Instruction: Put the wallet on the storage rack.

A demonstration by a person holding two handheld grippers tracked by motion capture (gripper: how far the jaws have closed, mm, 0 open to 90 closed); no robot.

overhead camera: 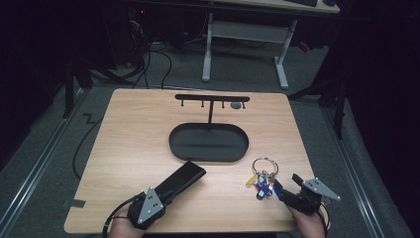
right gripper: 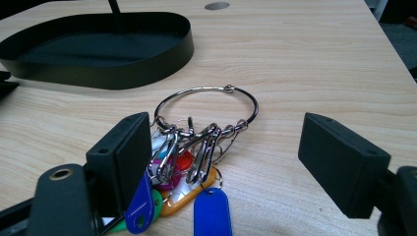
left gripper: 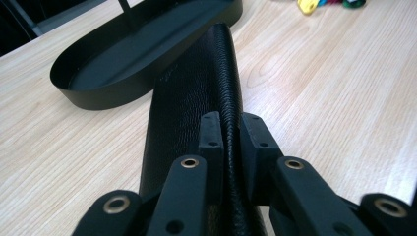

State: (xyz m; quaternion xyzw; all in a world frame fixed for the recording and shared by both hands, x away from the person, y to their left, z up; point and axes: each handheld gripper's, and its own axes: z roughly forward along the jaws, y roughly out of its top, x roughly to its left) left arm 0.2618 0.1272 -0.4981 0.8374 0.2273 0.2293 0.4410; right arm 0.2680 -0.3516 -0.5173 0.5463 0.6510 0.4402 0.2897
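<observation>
Clamped between the pads of the left gripper (left gripper: 231, 142) is the rounded edge of a black leather case (left gripper: 196, 93), which is seen in the left gripper view to run forward from the jaws toward a black oval tray (left gripper: 98, 93). From the high view, the case (overhead camera: 181, 182) is seen lying slantwise on the wooden table (overhead camera: 138, 144), its far end just short of the tray's near rim (overhead camera: 198, 157). Jaws of the right gripper (right gripper: 231, 162) are held wide, with a key ring (right gripper: 206, 105) loaded with coloured tags lying on the table between them; the left pad is close against the tags, though contact cannot be told. A black hook stand (overhead camera: 212, 99) is seen rising from the tray
</observation>
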